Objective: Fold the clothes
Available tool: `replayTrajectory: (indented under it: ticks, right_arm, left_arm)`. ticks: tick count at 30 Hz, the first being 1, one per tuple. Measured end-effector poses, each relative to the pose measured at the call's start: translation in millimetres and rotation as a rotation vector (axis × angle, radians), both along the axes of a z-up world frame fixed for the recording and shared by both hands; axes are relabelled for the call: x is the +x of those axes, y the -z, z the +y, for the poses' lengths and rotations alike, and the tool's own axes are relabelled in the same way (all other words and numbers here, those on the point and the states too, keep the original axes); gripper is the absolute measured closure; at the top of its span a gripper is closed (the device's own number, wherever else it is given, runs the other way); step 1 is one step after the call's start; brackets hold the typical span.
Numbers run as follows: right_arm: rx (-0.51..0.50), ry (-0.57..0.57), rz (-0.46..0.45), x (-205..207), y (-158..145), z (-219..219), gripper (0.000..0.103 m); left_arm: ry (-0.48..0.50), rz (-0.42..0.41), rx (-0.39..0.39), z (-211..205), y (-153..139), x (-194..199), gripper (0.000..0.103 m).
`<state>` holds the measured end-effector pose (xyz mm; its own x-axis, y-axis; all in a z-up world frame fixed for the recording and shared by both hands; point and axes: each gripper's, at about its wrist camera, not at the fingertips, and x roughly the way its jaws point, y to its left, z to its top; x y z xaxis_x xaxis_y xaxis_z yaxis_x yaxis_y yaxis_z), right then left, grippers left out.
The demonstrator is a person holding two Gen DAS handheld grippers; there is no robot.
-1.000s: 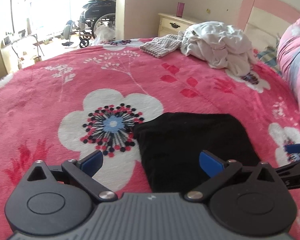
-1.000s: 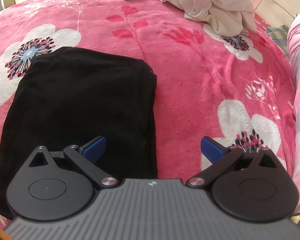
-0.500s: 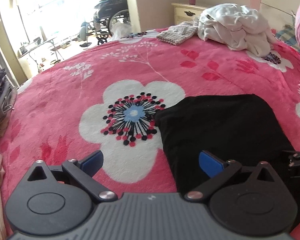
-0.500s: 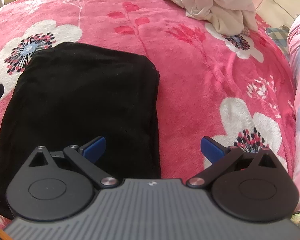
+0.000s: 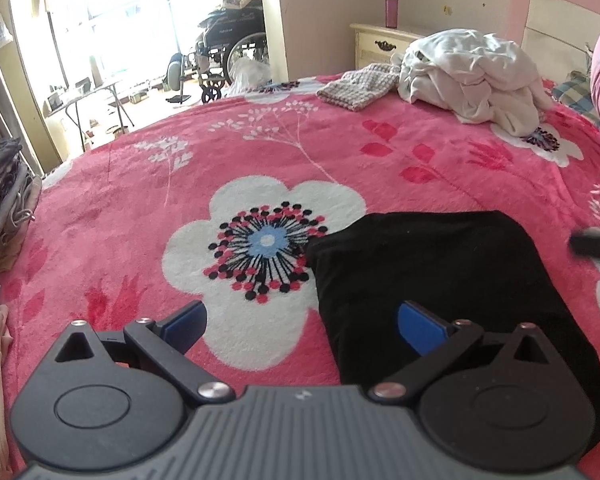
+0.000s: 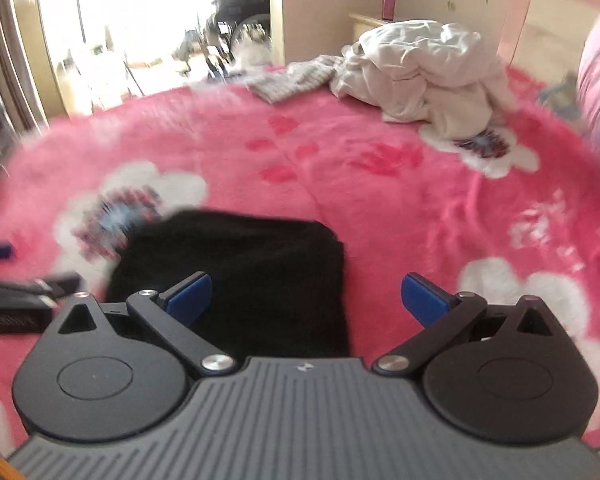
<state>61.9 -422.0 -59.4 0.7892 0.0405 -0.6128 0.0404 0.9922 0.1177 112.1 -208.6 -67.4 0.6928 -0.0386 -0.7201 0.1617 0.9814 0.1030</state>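
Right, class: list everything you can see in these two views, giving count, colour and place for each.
blanket: one, pink floral, covers bed
black garment: one, folded, near side
white clothes: one pile, far side
checked cloth: one, beige, left of pile
nightstand: one, cream, by wall
cup: one, magenta, on nightstand
wheelchair: one, dark, near window
stacked clothes: one pile, left edge
left gripper: open, empty
right gripper: open, empty
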Motion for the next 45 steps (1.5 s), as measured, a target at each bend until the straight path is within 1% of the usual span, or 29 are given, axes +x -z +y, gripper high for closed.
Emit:
replayTrajectory:
  ticks: [3, 5, 6, 8, 9, 11, 14, 15, 17, 18, 22, 24, 28, 32, 41, 45]
  right_arm:
    - [0.106, 0.020, -0.223, -22.7, -14.0, -7.5, 0.001]
    - [0.114, 0.019, -0.316, -30.4, -12.4, -9.0, 0.001]
    - [0.113, 0.003, -0.304, -29.3, -10.9, -9.7, 0.001]
    - [0.109, -0.037, -0.240, -24.0, -8.1, -11.2, 0.001]
    - [0.111, -0.048, -0.246, -25.4, -8.5, -11.0, 0.001]
    - [0.116, -0.061, -0.302, -31.4, -10.8, -10.3, 0.001]
    - [0.114, -0.075, -0.429, -42.0, -14.8, -9.9, 0.001]
    - [0.108, -0.082, -0.412, -40.3, -14.8, -8.6, 0.001]
    - [0.115, -0.088, -0.331, -33.9, -11.0, -6.0, 0.001]
    - [0.122, -0.086, -0.312, -33.0, -9.1, -5.5, 0.001]
    - [0.116, -0.087, -0.334, -34.8, -10.4, -5.2, 0.001]
    - [0.107, -0.092, -0.327, -34.5, -11.3, -3.7, 0.001]
    - [0.109, -0.115, -0.273, -35.0, -1.7, 1.5, 0.001]
    - [0.090, -0.130, -0.277, -36.5, -1.9, 3.8, 0.001]
    - [0.096, -0.160, -0.272, -35.3, -0.2, 2.0, 0.001]
    - [0.089, -0.168, -0.268, -34.5, 0.6, 2.3, 0.001]
  left_arm:
    - [0.001, -0.011, -0.008, 0.1, -2.3, -1.0, 0.000]
    - [0.000, -0.016, -0.012, 0.2, -3.7, -1.2, 0.000]
    - [-0.002, -0.016, -0.016, 0.2, -4.2, -1.1, 0.000]
    - [-0.005, -0.015, -0.023, 0.6, -4.8, -1.1, 0.000]
    - [-0.006, -0.018, -0.023, 1.1, -5.1, -1.4, 0.000]
    - [-0.008, -0.025, -0.024, 2.0, -5.7, -1.8, 0.000]
    - [-0.018, -0.035, -0.029, 3.7, -7.0, -2.5, 0.000]
    - [-0.018, -0.039, -0.035, 4.4, -7.5, -2.5, 0.000]
    - [-0.017, -0.048, -0.049, 6.0, -8.6, -2.1, 0.000]
    - [-0.016, -0.052, -0.056, 6.8, -9.1, -1.9, 0.000]
    - [0.004, -0.054, -0.078, 8.9, -9.5, -1.1, 0.000]
    - [-0.018, -0.053, -0.098, 11.1, -9.0, -0.1, 0.000]
    - [-0.064, -0.066, -0.150, 18.5, -8.5, 1.9, 0.000]
    - [-0.082, -0.100, -0.172, 23.4, -9.7, 0.5, 0.000]
    - [-0.101, -0.049, -0.173, 24.6, -2.6, 7.0, 0.000]
    - [-0.090, -0.027, -0.183, 24.5, 3.3, 9.3, 0.000]
